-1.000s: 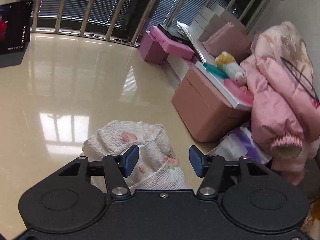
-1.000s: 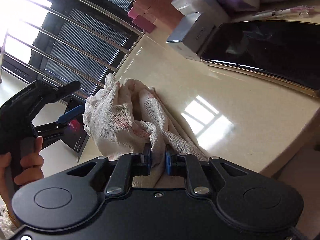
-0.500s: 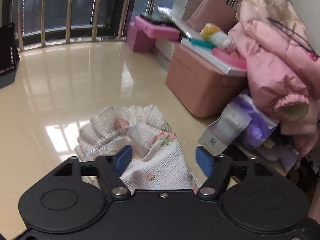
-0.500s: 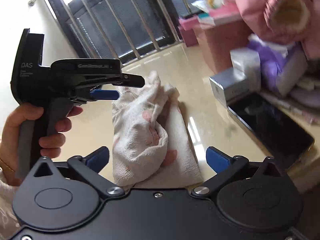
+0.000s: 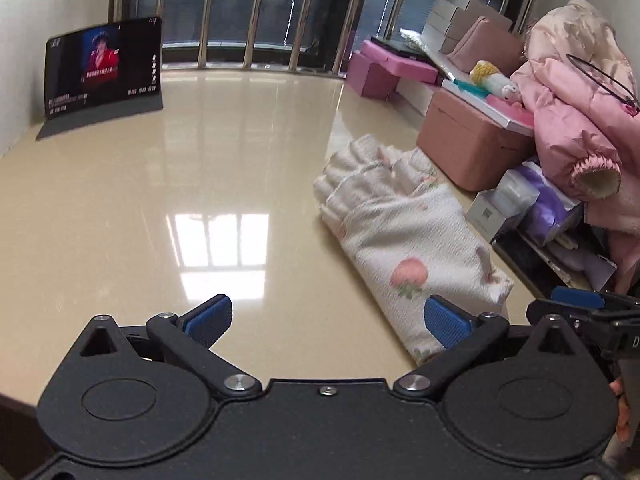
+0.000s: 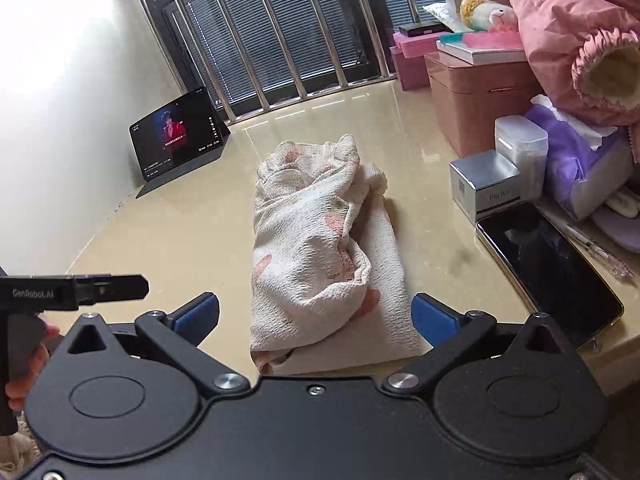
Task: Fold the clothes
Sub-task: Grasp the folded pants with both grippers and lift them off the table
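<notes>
A white garment with pink fruit print [image 5: 404, 240] lies folded in a long bundle on the glossy beige table [image 5: 200, 184]; it also shows in the right wrist view [image 6: 320, 248]. My left gripper [image 5: 328, 320] is open and empty, above the table's front edge, left of the garment. My right gripper [image 6: 314, 316] is open and empty, just in front of the garment's near end. The right gripper's tip shows at the right edge of the left wrist view [image 5: 580, 308], and the left one at the left of the right wrist view [image 6: 80, 290].
A tablet [image 6: 178, 134] playing video stands at the back left. Pink boxes [image 5: 468, 148], a pink jacket [image 5: 576, 120], a silver box [image 6: 484, 184] and a black phone [image 6: 548, 268] crowd the right side. A barred window [image 5: 280, 12] is behind.
My right gripper has let go of the garment and opened wide. Both grippers have pulled back toward the table's front edge, and the garment now lies folded on the table.
</notes>
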Demonstrator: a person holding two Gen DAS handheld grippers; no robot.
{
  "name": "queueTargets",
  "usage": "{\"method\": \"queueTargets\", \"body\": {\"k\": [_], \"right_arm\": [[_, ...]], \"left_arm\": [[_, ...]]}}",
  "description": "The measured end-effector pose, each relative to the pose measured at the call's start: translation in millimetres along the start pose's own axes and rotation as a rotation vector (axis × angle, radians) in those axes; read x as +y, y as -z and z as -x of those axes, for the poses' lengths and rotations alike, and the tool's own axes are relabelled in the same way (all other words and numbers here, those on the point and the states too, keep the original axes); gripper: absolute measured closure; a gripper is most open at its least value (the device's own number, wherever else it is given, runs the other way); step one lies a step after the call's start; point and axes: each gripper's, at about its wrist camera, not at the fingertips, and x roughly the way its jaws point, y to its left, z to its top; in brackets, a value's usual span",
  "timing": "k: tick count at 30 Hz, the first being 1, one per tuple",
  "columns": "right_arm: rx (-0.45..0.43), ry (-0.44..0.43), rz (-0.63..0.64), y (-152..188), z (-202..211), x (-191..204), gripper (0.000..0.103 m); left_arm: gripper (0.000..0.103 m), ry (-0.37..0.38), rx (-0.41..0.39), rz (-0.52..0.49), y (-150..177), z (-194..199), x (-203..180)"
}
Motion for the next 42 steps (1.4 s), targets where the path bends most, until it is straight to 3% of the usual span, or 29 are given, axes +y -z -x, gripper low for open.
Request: {"method": "queueTargets", "body": {"k": [4, 9, 12, 15, 18, 21, 22, 23, 24, 25, 27, 28, 32, 38, 42], "right_arm": [[-0.012, 0.002, 0.016, -12.5, -6.0, -2.9, 0.0], [0.016, -0.019, -0.008, -39.2, -45.0, -17.6, 0.0], [0.068, 0.003, -0.026, -41.5, -74.8, -26.5, 0.0], [0.116, 0.035, -0.042, -37.2, -101.6, -34.6, 0.0], [0.128, 0.06, -0.032, -31.0, -116.0, -35.1, 0.004], [0.101, 0.079, 0.012, -26.7, -119.8, -26.9, 0.022], [0.093, 0.075, 0.02, -25.6, -120.4, -23.5, 0.042], [0.091, 0.056, 0.022, -24.5, -121.5, -20.2, 0.06], [0.095, 0.023, 0.022, -23.6, -123.8, -17.4, 0.066], [0.099, -0.011, 0.018, -22.8, -126.1, -14.8, 0.076], [0.097, -0.047, 0.007, -24.9, -129.3, -4.7, 0.082], [0.092, -0.055, 0.006, -26.7, -130.3, 1.9, 0.084], [0.082, -0.154, 0.047, -42.1, -138.1, 54.3, 0.085], [0.123, -0.333, 0.195, -45.4, -188.5, 205.5, 0.085], [0.149, -0.452, 0.293, -47.6, -222.1, 306.3, 0.084]], "left_arm": [[0.0, 0.024, 0.044, 0.04, -11.5, -17.6, 0.5], [0.0, 0.1, 0.158, 0.168, -50.7, -88.1, -0.7], [0.0, 0.083, 0.201, 0.223, -63.0, -129.0, -1.1], [0.0, 0.072, 0.22, 0.215, -68.7, -157.9, -7.5], [0.001, 0.08, 0.222, 0.196, -69.6, -171.9, -15.0], [0.003, 0.059, 0.204, 0.139, -69.6, -178.8, -27.8], [0.009, 0.047, 0.188, 0.117, -68.5, -179.8, -32.0], [0.026, 0.031, 0.174, 0.098, -67.8, -179.3, -36.3], [0.041, 0.014, 0.162, 0.081, -67.3, -178.4, -40.5], [0.048, 0.01, 0.156, 0.073, -66.7, -177.6, -42.7], [0.074, 0.034, 0.135, 0.073, -66.4, -169.3, -37.3], [0.077, 0.045, 0.119, 0.074, -66.9, -162.3, -32.0], [0.083, 0.008, 0.018, 0.09, -74.3, -112.5, 16.8], [0.083, -0.214, -0.12, 0.132, -87.7, -30.0, 123.1], [0.083, -0.364, -0.092, 0.188, -77.4, -8.2, 210.9]]}}
